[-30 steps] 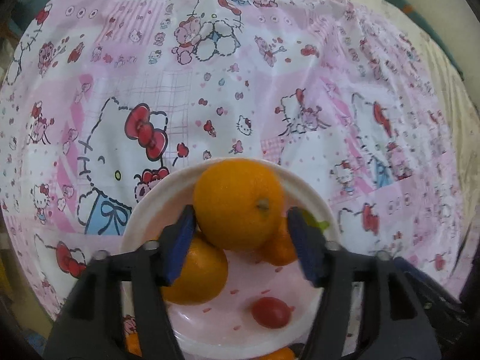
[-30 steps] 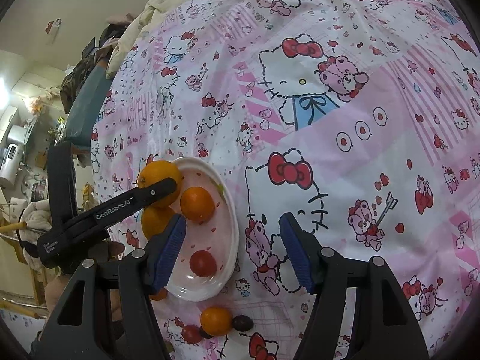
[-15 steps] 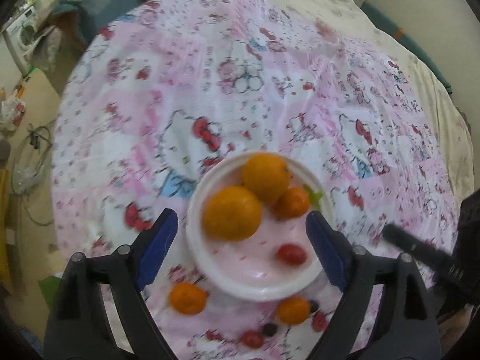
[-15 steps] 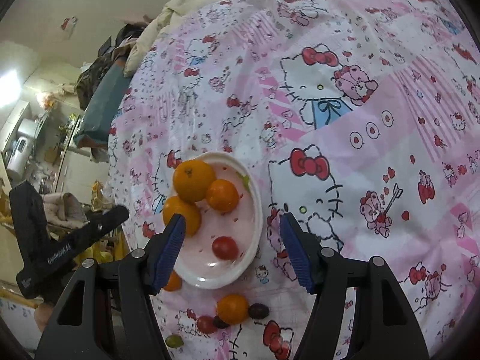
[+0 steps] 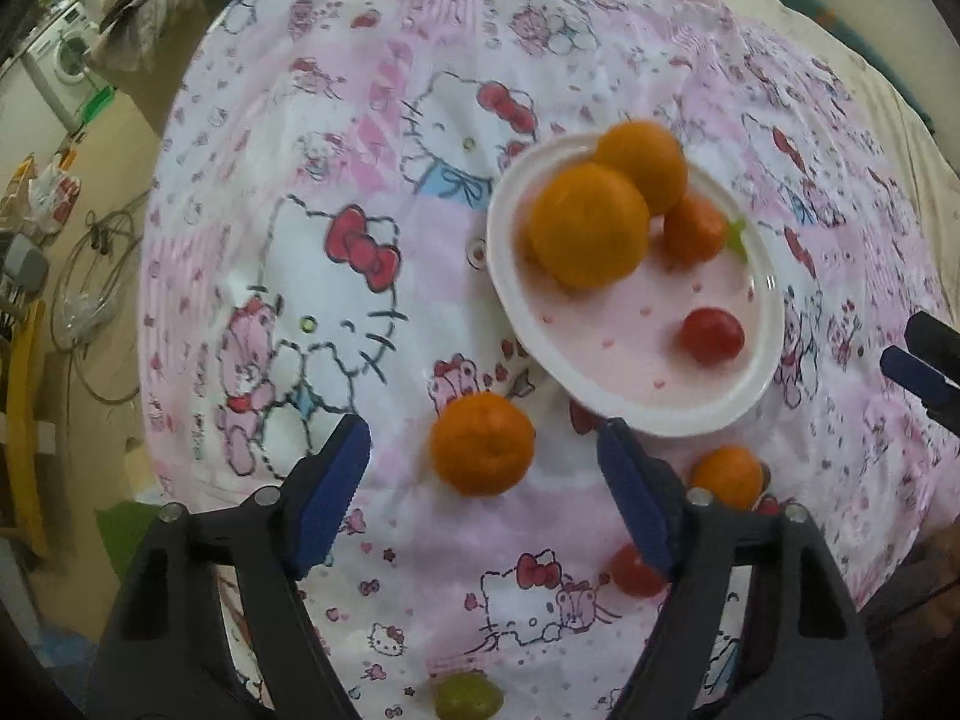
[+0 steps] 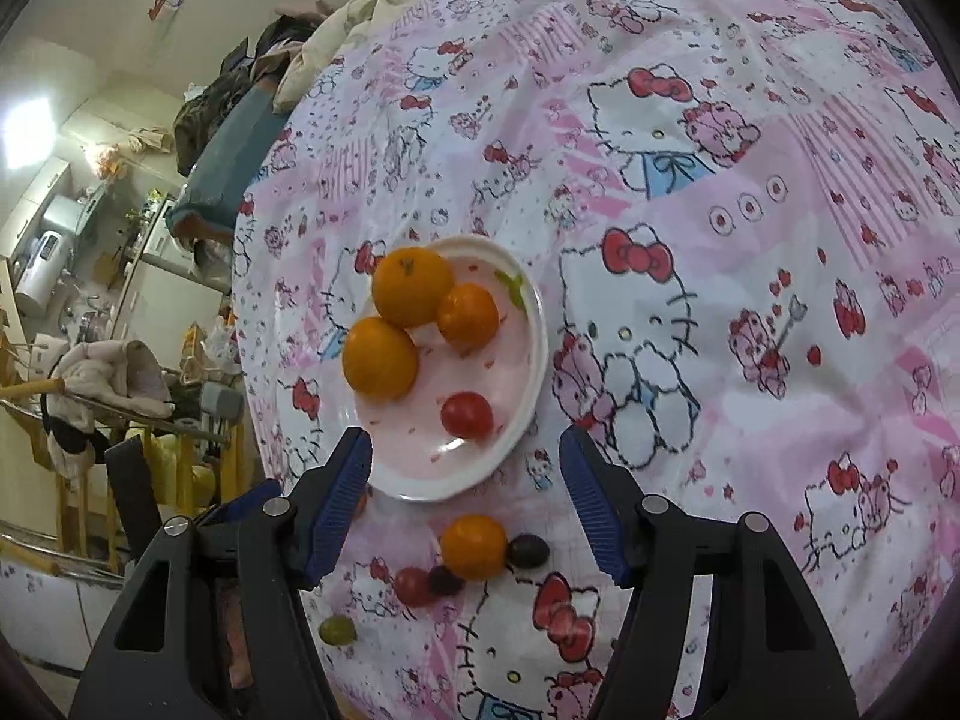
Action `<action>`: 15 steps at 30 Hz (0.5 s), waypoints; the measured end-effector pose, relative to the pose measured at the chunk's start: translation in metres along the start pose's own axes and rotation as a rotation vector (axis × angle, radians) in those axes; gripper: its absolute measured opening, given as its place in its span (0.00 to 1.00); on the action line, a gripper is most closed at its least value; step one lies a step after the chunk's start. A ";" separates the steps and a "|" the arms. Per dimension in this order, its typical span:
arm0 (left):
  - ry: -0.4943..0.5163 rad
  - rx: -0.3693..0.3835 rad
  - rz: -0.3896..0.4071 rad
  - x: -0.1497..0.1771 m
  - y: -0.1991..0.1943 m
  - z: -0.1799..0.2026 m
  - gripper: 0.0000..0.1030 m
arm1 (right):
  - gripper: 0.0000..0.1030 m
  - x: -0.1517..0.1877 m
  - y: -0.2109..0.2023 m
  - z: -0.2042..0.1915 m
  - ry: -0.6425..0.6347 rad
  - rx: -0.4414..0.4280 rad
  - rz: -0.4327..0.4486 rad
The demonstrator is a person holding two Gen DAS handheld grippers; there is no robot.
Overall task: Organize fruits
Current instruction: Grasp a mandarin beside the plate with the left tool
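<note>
A white plate (image 5: pixel 624 402) (image 6: pixel 528 360) on the pink cartoon bedspread holds two oranges (image 5: pixel 588 234) (image 6: pixel 411 294), a small mandarin (image 5: pixel 693 227) (image 6: pixel 468 316) and a red tomato (image 5: pixel 711 336) (image 6: pixel 467 415). My left gripper (image 5: pixel 483 474) is open and empty, with a loose mandarin (image 5: pixel 482 444) on the cloth between its fingers. My right gripper (image 6: pixel 465 471) is open and empty above the plate's near edge. Another mandarin (image 6: pixel 474 546) (image 5: pixel 727 476), a red tomato (image 6: pixel 413 587) (image 5: pixel 633 570), dark grapes (image 6: pixel 528 550) and a green grape (image 6: pixel 337 630) (image 5: pixel 468 697) lie in front of the plate.
The bedspread (image 6: pixel 750 240) covers a bed whose edge drops off on the left. Beyond it are a washing machine (image 5: pixel 60 54), clothes and furniture (image 6: pixel 108 372). The right gripper's tip (image 5: pixel 918 366) shows at the right edge of the left wrist view.
My left gripper, open, has moved left and toward the loose mandarin, which now sits between its fingers. The right gripper has moved closer over the plate's near edge.
</note>
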State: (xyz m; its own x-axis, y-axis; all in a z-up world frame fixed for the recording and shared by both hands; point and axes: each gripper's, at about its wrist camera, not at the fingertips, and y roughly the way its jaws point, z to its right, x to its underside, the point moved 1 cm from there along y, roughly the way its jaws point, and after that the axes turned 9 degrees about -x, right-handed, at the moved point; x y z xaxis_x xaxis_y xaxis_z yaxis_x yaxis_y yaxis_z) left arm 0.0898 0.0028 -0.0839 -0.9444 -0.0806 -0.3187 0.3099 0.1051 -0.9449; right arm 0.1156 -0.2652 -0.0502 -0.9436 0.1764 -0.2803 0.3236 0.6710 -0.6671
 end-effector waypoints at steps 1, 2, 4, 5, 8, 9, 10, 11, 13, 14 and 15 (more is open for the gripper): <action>0.013 0.003 0.002 0.002 0.002 0.002 0.73 | 0.66 0.003 0.000 0.002 0.003 0.006 0.000; 0.025 0.005 0.002 0.002 0.004 0.005 0.73 | 0.66 0.006 -0.001 0.006 0.012 0.017 0.001; 0.038 0.013 -0.009 0.004 0.010 0.009 0.71 | 0.66 0.010 -0.001 0.010 0.019 0.031 0.001; 0.037 0.015 -0.020 0.005 0.015 0.011 0.69 | 0.66 0.012 0.000 0.013 0.023 0.041 0.001; 0.015 0.024 -0.071 0.008 0.029 0.011 0.61 | 0.66 0.017 0.003 0.020 0.040 0.064 -0.007; 0.017 0.009 -0.074 0.009 0.031 0.011 0.56 | 0.66 0.018 0.003 0.022 0.044 0.065 -0.009; 0.020 -0.006 -0.069 0.009 0.033 0.011 0.54 | 0.66 0.019 0.004 0.023 0.047 0.067 -0.011; 0.024 -0.019 -0.065 0.008 0.034 0.011 0.52 | 0.66 0.020 0.004 0.023 0.048 0.071 -0.012; 0.023 -0.034 -0.058 0.008 0.036 0.011 0.50 | 0.66 0.021 0.007 0.024 0.048 0.077 -0.016; 0.023 -0.040 -0.054 0.008 0.036 0.011 0.46 | 0.66 0.023 0.008 0.024 0.047 0.079 -0.020; 0.028 -0.048 -0.051 0.008 0.036 0.012 0.42 | 0.66 0.023 0.010 0.024 0.040 0.084 -0.025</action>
State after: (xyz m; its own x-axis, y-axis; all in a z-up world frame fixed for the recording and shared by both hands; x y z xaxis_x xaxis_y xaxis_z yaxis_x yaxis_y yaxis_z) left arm 0.0949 -0.0056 -0.1216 -0.9617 -0.0596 -0.2675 0.2564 0.1493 -0.9550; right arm 0.0985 -0.2711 -0.0799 -0.9531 0.1898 -0.2359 0.3027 0.6130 -0.7298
